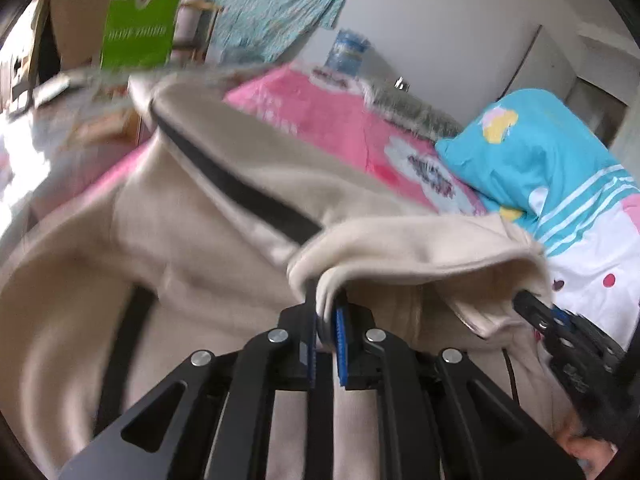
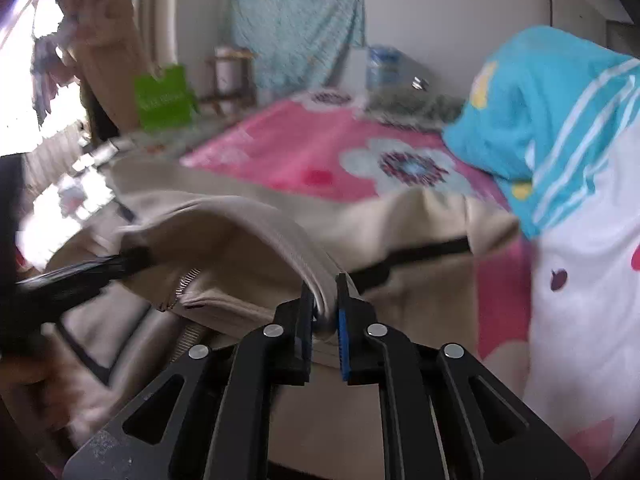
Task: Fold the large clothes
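Daylight pours in from the left, where the window (image 2: 24, 92) burns out to pure white glare in both views, while the far wall (image 1: 460, 20) sits in soft, even light with only faint shadows. Motion blur smears almost everything: the green bag (image 1: 138, 32), the pink bedspread (image 2: 304, 148) and the beige garment (image 1: 208, 232). Both views bow outward, their corners dark.
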Motion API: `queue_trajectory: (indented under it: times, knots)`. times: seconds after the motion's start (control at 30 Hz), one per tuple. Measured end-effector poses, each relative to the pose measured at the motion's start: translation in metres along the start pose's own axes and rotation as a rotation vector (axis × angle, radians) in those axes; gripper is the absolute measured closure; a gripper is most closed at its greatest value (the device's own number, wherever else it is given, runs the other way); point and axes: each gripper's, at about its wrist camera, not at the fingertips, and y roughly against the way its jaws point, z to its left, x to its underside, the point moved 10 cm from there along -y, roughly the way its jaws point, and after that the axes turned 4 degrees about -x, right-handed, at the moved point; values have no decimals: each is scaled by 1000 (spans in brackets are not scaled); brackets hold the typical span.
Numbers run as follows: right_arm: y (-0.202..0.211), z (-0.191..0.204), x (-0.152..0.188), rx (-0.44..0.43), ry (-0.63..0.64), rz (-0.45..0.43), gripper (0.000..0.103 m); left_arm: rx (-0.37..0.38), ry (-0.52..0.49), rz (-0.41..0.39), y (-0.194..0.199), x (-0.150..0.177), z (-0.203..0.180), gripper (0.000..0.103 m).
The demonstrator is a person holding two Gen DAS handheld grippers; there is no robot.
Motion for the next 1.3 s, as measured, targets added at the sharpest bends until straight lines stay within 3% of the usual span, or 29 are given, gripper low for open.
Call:
queue_trajectory:
  times: [0.1,0.2,0.23,0.3,0.33,0.37,0.4,0.43,0.5,0.57,0.63,0.73,0.8,0.87,0.9,0.97,1.0,1.03,1.07,1.1,1.13,1.17,1.2,1.23,1.27,1.3]
  knots:
    - [1,-5,17,23,33,4,90,8,15,-10,8,12,5,95]
    - [-2,6,30,51,153,42,73,1,36,-45,17,6,15,95]
    - [-8,11,36,50,192,83,68,-4,32,-21,14,8,17,93]
    - [-14,13,45,75,239,149,59,14,28,103,0,24,21,93]
    - [-13,12,46,84,249,160,54,36,40,121,2,28,25,92]
    - [-6,9,46,76,235,175,49,48,37,131,10,30,28,90]
    - [-1,7,50,64,210,194,35,33,14,142,17,33,30,89]
    - [5,1,52,41,162,217,29,-2,-23,153,25,37,34,89]
    - [13,-7,59,-3,71,262,25,-23,-65,174,42,47,40,89]
    - [19,-19,69,23,31,322,18,-28,-69,192,62,56,47,88]
    - [23,-31,78,56,41,344,18,18,-36,194,78,55,45,77]
    - [40,-41,72,103,28,307,23,97,-26,80,98,26,26,71]
    - [59,-33,45,69,15,193,23,70,-95,-15,96,-7,14,71]
    - [68,-14,7,-32,7,59,23,43,-119,-89,81,-44,9,71]
    - [67,-2,-19,-99,4,-33,23,66,-123,-113,69,-61,4,71]
    - [44,4,-56,-148,-13,-130,23,101,-124,-170,43,-89,5,71]
    - [25,-1,-68,-140,-21,-139,24,89,-132,-177,30,-96,10,71]
    - [3,-12,-72,-87,-28,-134,25,-10,-154,-158,8,-101,27,71]
    - [-21,-31,-71,-1,-49,-105,33,-106,-152,-139,-7,-104,46,71]
    - [-49,-65,-59,97,-115,-52,39,-155,-69,-92,-28,-100,78,81]
    - [-70,-101,-38,164,-192,4,40,-106,59,-60,-39,-91,105,99]
    - [-84,-126,-17,102,-290,31,39,-3,220,-67,-42,-83,129,99]
    - [-89,-144,2,116,-368,53,53,97,312,-80,-41,-78,139,99]
    - [-90,-170,22,76,-504,41,55,146,363,-85,-41,-75,144,99]
    - [-87,-182,24,25,-587,14,62,130,347,-91,-40,-74,142,99]
    - [-88,-182,22,42,-572,27,62,92,313,-89,-41,-76,138,99]
